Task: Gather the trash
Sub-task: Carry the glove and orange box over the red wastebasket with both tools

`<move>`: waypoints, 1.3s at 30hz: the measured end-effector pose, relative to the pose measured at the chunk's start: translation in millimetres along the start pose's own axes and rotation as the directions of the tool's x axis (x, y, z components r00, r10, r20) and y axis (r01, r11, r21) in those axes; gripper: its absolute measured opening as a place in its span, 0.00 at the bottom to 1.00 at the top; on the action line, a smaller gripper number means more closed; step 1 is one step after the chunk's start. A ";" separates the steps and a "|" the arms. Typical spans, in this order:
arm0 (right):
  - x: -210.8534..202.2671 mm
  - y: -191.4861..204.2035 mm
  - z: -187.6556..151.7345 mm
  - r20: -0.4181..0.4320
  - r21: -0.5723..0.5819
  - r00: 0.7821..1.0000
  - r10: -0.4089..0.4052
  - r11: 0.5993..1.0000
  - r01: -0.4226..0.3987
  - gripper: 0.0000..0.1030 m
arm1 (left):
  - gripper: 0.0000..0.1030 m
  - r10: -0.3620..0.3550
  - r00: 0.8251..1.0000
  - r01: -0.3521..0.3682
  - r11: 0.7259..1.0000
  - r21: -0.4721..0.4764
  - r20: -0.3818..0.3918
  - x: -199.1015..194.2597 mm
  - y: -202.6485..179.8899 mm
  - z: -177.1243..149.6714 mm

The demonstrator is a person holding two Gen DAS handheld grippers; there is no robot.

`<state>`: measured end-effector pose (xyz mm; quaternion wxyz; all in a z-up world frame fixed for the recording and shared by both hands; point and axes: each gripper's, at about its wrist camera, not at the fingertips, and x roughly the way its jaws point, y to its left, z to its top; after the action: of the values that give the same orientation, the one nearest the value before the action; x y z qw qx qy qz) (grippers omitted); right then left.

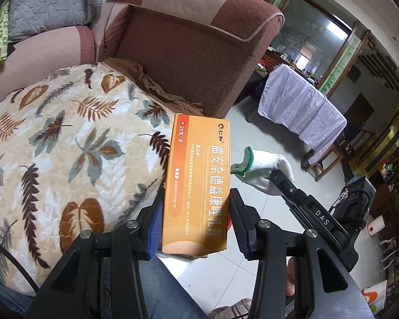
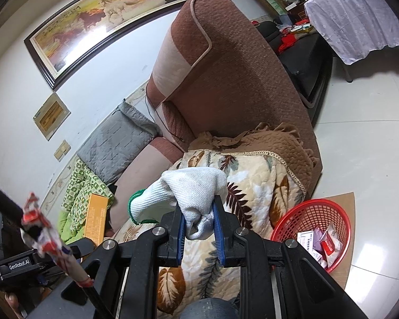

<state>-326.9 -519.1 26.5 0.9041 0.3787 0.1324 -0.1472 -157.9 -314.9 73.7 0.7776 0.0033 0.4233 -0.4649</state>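
Note:
An orange medicine box [image 1: 199,180] with Chinese print stands upright between the fingers of my left gripper [image 1: 196,218], which is shut on its lower half. It hangs in front of the leaf-patterned blanket [image 1: 66,146]. To its right, my right gripper [image 1: 276,178] carries a white knit glove [image 1: 266,167] with a green cuff. In the right wrist view the glove [image 2: 194,194] is bunched between the blue pads [image 2: 182,231] of my right gripper [image 2: 199,228], above the blanket. The orange box [image 2: 95,218] shows at the far left. A red mesh basket [image 2: 314,226] with several wrappers and small boxes sits on the floor, lower right.
A brown armchair [image 2: 239,79] stands behind the blanket, with grey and green cushions [image 2: 114,146] to its left. A table under a pale cloth [image 1: 300,111] stands across the tiled floor. The basket rests on cardboard [image 2: 345,252]. A black rod with a red-white wrapper [image 2: 45,228] crosses the lower left.

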 end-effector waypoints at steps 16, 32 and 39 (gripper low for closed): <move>-12.9 -36.6 8.4 0.034 0.049 0.996 -0.087 0.995 0.085 0.21 | 0.43 -0.052 0.992 0.057 0.998 0.042 -0.115 59.4 -26.3 4.6; -2.3 -80.5 9.8 0.027 0.138 0.989 -0.148 0.980 0.143 0.21 | 0.43 -0.074 0.977 0.085 0.995 0.050 -0.202 115.6 -40.8 5.7; 1.0 -96.3 9.6 0.017 0.162 0.984 -0.175 0.972 0.170 0.21 | 0.43 -0.073 0.969 0.086 0.995 0.044 -0.235 137.9 -42.8 3.4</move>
<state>-360.0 -590.7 -29.6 0.8566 0.4348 0.1382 -0.2412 -157.9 -439.9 1.3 0.7028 0.0620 0.4987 -0.5035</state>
